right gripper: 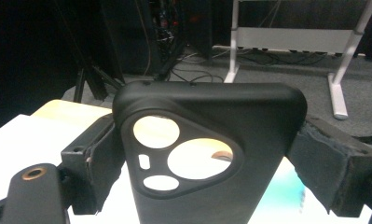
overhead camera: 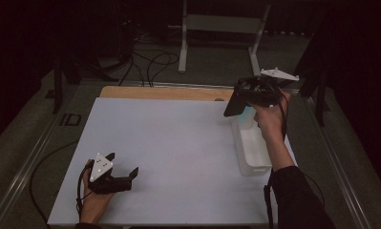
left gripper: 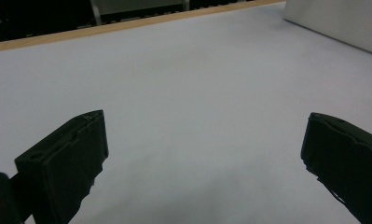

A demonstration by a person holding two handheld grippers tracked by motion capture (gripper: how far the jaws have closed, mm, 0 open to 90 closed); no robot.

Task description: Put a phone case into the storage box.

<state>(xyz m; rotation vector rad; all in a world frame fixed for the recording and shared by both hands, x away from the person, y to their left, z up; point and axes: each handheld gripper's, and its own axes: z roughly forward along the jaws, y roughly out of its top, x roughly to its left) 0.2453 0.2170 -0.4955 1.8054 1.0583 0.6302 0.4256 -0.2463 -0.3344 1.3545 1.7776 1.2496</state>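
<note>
The right tool clamped a black phone case aloft over a white bin at the desk's right edge, while the left tool rested wide open near the front.

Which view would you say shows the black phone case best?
The right gripper view: the phone case is close up, camera cutouts clear, clamped between the jaws. The high view shows it small and dark above the white bin.

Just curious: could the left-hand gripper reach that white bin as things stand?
Probably yes: the left gripper rests open on the bare white table, with nothing between it and the white bin.
</note>
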